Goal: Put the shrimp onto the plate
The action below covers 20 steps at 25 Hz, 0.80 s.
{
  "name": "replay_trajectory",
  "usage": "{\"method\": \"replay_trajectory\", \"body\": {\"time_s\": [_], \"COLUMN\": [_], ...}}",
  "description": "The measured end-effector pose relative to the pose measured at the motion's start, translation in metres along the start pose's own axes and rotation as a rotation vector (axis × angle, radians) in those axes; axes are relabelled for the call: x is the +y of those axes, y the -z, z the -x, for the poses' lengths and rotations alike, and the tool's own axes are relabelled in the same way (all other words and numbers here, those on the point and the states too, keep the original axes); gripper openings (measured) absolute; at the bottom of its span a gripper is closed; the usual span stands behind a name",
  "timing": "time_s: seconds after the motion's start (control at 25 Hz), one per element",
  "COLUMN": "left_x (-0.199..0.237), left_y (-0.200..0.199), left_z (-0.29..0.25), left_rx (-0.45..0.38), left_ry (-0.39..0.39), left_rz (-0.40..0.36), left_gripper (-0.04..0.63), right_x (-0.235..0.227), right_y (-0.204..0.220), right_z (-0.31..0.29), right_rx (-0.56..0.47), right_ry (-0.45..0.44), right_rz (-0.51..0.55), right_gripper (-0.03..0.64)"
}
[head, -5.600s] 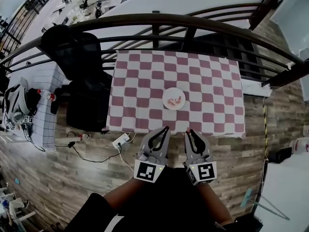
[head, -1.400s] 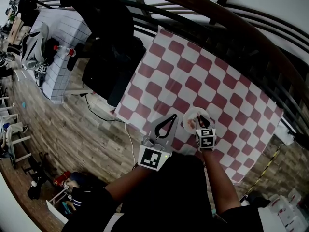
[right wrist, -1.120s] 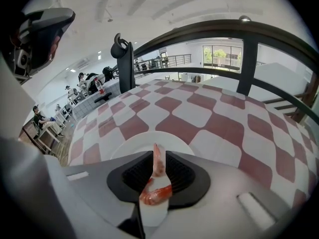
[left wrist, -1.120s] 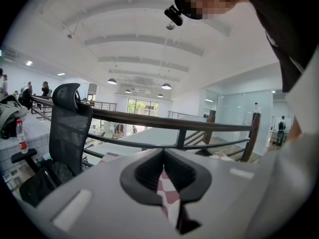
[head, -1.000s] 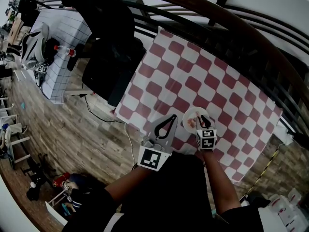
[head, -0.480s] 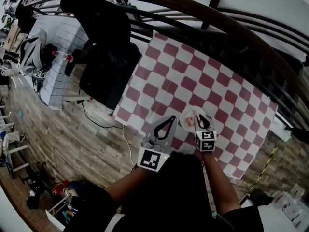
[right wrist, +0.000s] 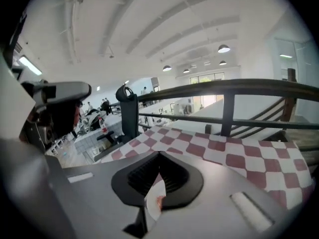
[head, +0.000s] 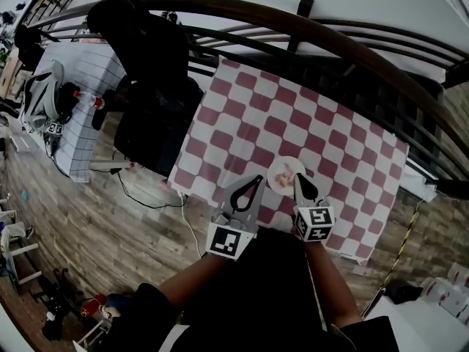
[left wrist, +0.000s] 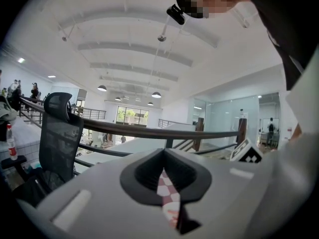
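1. your left tool (head: 254, 182) hangs over the near edge of the surface (head: 308, 116), just left of the plate (head: 277, 183). its jaws are pressed together, with only a thin slit between them in the left gripper view. nothing is held in them.
2. through that slit you see a strip of the checked cloth (head: 249, 101) and a sliver of the plate beyond it.
3. your right tool (head: 299, 182) points at the plate's near right rim in the head view. whether it touches the rim cannot be told.
4. its jaws are together as well and carry nothing. in the right gripper view the narrow gap shows only a slice of white plate with a bit of pink on it.
5. the shrimp (head: 288, 172) lies on the plate, a pale pink shape near the middle, apart from both tools.
6. the plate sits close to the near edge of the surface, between your two tool tips and nearer the right one.
7. the red and white checked cloth covers the surface and hangs over its near edge.
8. a dark railing (head: 293, 22) curves along the far side of the surface.
9. a black chair (head: 143, 46) stands off the surface's left end.
10. further left a small table with a white gridded cloth (head: 84, 72) carries a bottle (head: 83, 99) lying on its side, among other dark items.
11. the floor (head: 102, 248) around you is wood plank.
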State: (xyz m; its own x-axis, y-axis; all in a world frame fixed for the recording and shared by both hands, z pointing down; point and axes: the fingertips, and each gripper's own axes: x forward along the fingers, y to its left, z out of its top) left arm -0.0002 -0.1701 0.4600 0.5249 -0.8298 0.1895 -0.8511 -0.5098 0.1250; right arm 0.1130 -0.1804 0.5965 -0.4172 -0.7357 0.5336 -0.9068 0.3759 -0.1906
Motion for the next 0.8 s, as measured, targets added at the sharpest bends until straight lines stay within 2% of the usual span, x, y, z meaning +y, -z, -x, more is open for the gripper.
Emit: {"method": "replay_trajectory", "body": {"time_s": [0.12, 0.4, 0.64, 0.8], "left_x": [-0.011, -0.039, -0.057, -0.065], "left_y": [-0.006, -0.020, -0.030, -0.034], "left_z": [0.009, 0.027, 0.048, 0.063], "left_rx": [-0.023, -0.070, -0.117, -0.133], "left_ry": [0.034, 0.130, 0.183, 0.210], "left_rz": [-0.035, -0.016, -0.023, -0.028], "left_gripper": [0.008, 0.008, 0.008, 0.008], "right_x": [0.002, 0.028, 0.061, 0.087], "right_y": [-0.029, -0.086, -0.094, -0.102], "right_z": [0.033, 0.111, 0.154, 0.180], "right_rx": [-0.120, -0.359, -0.430, -0.488], "right_ry": [0.074, 0.183, 0.222, 0.256], "right_rz": [-0.015, 0.036, 0.048, 0.123], "right_gripper": [-0.002, -0.002, -0.002, -0.002]}}
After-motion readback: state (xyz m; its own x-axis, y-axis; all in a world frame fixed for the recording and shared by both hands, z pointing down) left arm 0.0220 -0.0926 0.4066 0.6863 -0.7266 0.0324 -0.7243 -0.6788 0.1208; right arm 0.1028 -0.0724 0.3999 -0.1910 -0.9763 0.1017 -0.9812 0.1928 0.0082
